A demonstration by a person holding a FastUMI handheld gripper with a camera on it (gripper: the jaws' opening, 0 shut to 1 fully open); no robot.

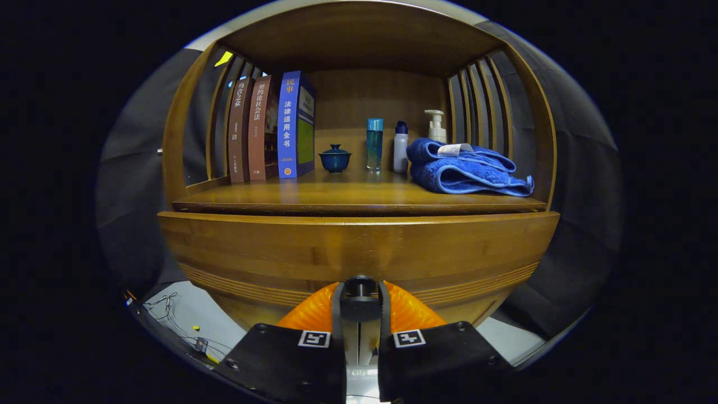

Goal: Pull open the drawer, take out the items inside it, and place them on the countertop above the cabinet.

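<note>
**Knob pinched, drawer not yet open**

Your gripper (360, 314) has its two fingers pressed onto the small dark round knob (360, 292) of the wide honey-brown wooden drawer front (359, 247), so the claw is pinching the knob. The knob sits between the fingers, at 12 o'clock from the gripper body and low on the drawer front's centre.

The drawer looks closed or barely started: its front hides the inside, so you cannot tell what it holds. By my reading, the pull, lifting out the contents and setting them up top all remain.

At 12 o'clock from the knob, just above the drawer, lies the glossy brown wooden countertop (348, 193), your drop-off surface. It already carries, from 11 to 1 o'clock:
- two brown upright books (249, 130) and a blue upright book (294, 124)
- a small dark-blue lidded ceramic cup (335, 158)
- a clear teal bottle (374, 143) and a white bottle with a blue cap (400, 147)
- a white pump dispenser (436, 126) behind a folded blue towel (465, 168) with a white tag

The book spines carry Chinese titles, too small to read with confidence; the towel tag is unreadable.
</note>
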